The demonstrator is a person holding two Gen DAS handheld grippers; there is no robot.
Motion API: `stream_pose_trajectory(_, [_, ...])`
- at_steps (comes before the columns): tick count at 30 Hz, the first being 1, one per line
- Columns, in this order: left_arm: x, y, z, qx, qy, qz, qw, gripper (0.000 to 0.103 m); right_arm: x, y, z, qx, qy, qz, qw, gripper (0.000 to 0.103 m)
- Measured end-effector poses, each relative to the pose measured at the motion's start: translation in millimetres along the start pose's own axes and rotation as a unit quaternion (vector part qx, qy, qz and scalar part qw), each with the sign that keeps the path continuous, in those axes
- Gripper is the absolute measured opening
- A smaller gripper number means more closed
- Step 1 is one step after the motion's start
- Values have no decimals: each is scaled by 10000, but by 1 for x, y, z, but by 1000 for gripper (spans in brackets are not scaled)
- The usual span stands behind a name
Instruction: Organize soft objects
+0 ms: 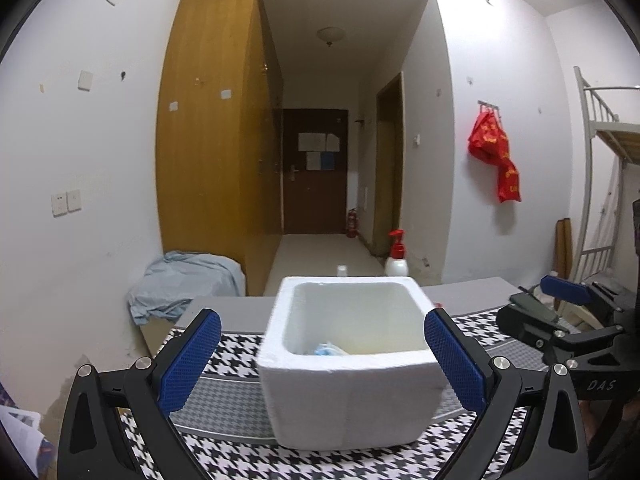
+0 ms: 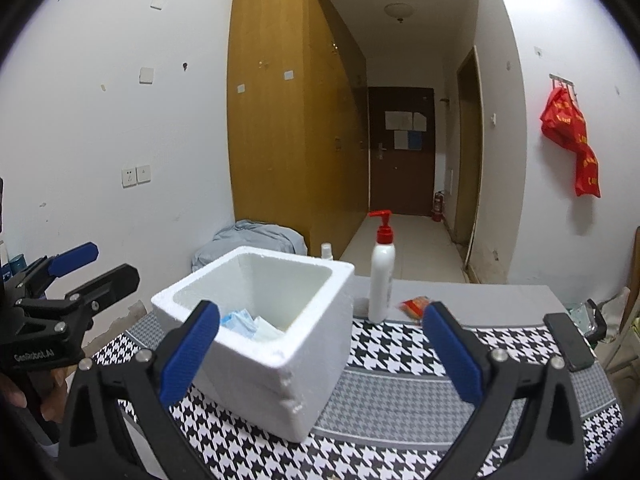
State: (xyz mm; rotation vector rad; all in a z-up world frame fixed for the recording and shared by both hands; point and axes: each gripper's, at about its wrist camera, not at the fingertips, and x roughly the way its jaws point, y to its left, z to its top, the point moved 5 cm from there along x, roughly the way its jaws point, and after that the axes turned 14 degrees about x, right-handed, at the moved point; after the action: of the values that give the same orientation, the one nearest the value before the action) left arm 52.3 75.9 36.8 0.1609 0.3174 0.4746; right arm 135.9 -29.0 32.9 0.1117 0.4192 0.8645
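Already, some pale blue and white soft items [image 2: 246, 322] lay at the bottom of the white foam box [image 2: 276, 356], which stood at the centre of both frames on the houndstooth cloth [image 2: 400, 392] covering the table [image 2: 500, 300]. The left gripper [image 1: 322, 360] hung before the box with its blue-padded fingers [image 1: 190, 360] spread wide and holding nothing; the right gripper [image 2: 320, 356] was likewise splayed and empty. Right of the box in the right wrist view stood a white pump bottle with a red top [image 2: 382, 272], and just beside it lay a small red packet [image 2: 416, 306], touching neither gripper. A dark phone [image 2: 568, 342] rested at the right edge. Judging from this, part of the tidying looked done; the red packet may have remained to be boxed, if it counted as soft.
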Motion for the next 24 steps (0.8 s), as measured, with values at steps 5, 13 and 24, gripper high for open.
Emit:
stream_pose_trajectory(5, [-6,-5,-5,21,4,59,10000,102,-13,-4,-9,121,-96,-91,9998,103])
stream_pose_trajectory(13, [-21,-14,-6,-59,-185,-4,9998,102,-41,-5,-24,124,-330,-186,9992,103])
stream_pose_trajectory(24, [-45,-39,-21,70,-392,-225,9990,102,-64,-14,-45,292,-477,-202,9982,103])
